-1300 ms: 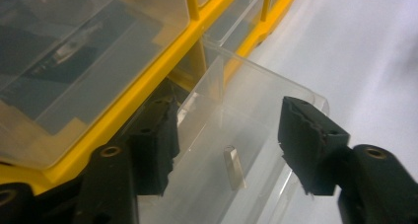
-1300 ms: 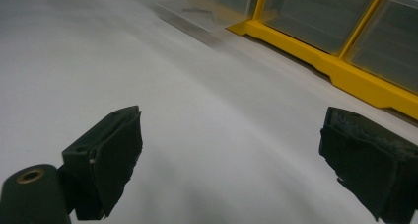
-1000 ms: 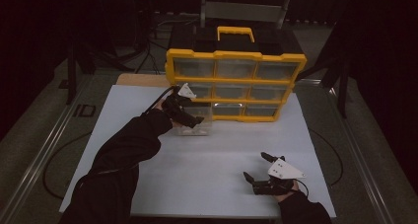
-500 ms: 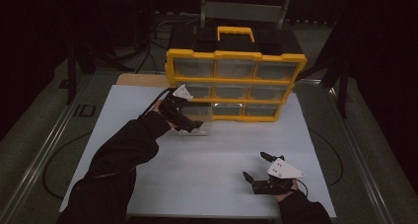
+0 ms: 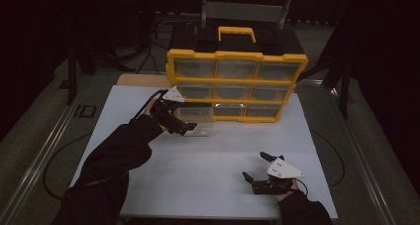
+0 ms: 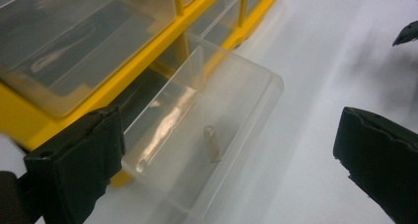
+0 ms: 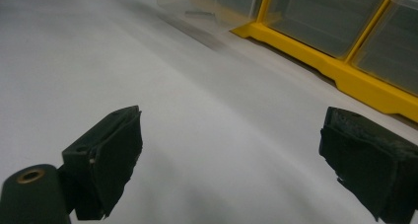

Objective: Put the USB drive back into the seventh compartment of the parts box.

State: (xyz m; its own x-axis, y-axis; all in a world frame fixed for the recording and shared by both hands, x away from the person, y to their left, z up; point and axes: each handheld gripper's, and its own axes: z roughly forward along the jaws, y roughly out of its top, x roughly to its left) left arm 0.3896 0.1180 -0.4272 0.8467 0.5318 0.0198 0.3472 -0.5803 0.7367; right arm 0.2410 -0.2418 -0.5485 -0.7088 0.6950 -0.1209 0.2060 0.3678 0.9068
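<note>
- High view: we see the left gripper (image 5: 187, 129) at centre-left of the frame, beside a clear drawer (image 5: 197, 121) pulled out of the bottom-left bay of the yellow cabinet (image 5: 236, 84). Its jaws have just been opening and now stand wide; the drawer is not gripped. We judge the pull-out step as just finished, with the drawer front resting out over the white table (image 5: 208, 165). The right gripper (image 5: 257, 168) lies at lower right of the frame, well apart from the cabinet, jaws spread and empty.
- Left gripper view: the drawer (image 6: 207, 135) fills the middle of the frame between the two black pads (image 6: 79, 160), which do not touch it. It is see-through plastic, shallow, with a tall front lip, and holds a small pale pin (image 6: 212, 144) on its floor. The next move, we think, calls for reaching into the drawer for that pin, or lifting the drawer free; either needs a careful, narrow grip.
- Right gripper view: the pads are wide apart over bare table; the drawer (image 7: 197, 9) sits at the upper left of the frame, the cabinet (image 7: 345, 71) at upper right.
</note>
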